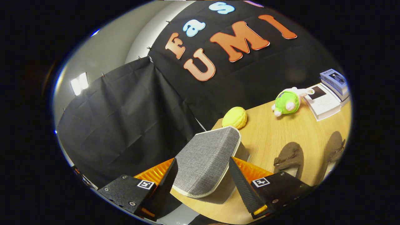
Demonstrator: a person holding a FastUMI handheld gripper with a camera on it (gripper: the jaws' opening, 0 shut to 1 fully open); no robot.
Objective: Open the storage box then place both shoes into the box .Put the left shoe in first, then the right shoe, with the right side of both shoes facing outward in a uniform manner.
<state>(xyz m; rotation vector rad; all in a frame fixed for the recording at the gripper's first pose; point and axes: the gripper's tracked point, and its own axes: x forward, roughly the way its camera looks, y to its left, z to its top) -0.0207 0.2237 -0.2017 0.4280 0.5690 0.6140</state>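
Note:
A grey woven storage box lid (204,159) with a pale edge stands tilted up between my fingers. My gripper (202,179) is shut on it, one finger pressing each side edge. Part of the grey box body (242,153) shows behind the lid's right side. Two brown shoes lie on the wooden table (268,134) to the right of the fingers: the nearer shoe (289,159) just beyond the right finger, the other shoe (334,148) further right. Both point away from me.
Beyond the lid sits a yellow round toy (234,117). A green plush toy (287,102) lies further right, next to a white booklet (322,101) and a blue box (334,81). Black cloth walls close off the left and back.

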